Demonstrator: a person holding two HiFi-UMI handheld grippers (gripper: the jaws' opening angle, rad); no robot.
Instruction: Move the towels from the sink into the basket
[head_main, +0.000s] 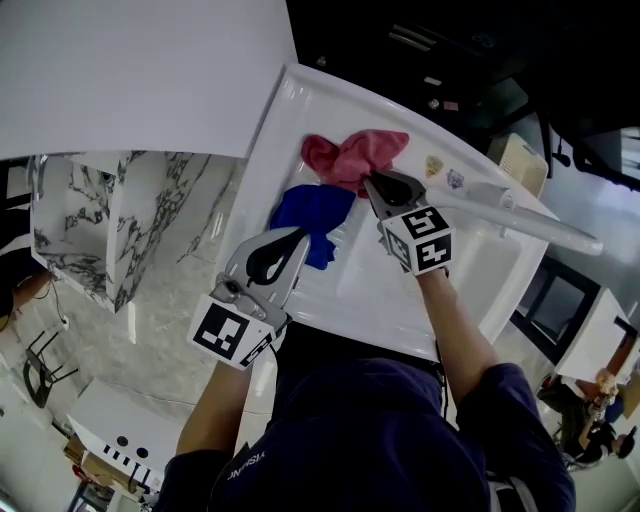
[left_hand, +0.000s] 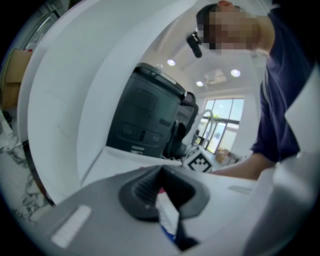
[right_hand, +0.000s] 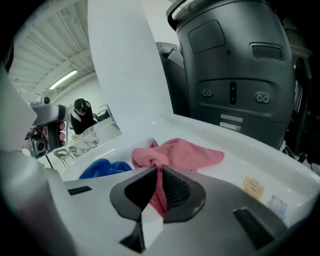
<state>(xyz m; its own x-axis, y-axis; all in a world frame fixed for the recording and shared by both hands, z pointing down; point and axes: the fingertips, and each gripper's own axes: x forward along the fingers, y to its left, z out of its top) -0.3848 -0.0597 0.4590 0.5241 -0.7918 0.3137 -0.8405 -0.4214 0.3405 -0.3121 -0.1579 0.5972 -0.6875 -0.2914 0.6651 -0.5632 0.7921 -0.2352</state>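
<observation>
The right hand-held gripper (right_hand: 159, 169) pinches a small fold of the pink towel (right_hand: 190, 150) in the sink (right_hand: 235, 155), beside the blue towel (right_hand: 102, 167). The left hand-held gripper (left_hand: 160, 171) is closed and empty. That thin pinch could slip when lifted.

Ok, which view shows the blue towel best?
Head view: the blue towel lies nearly whole in the sink, beside the pink towel. The right gripper view shows only part of it, low at the left. The left gripper view gives just a blue sliver, too small to tell.
</observation>
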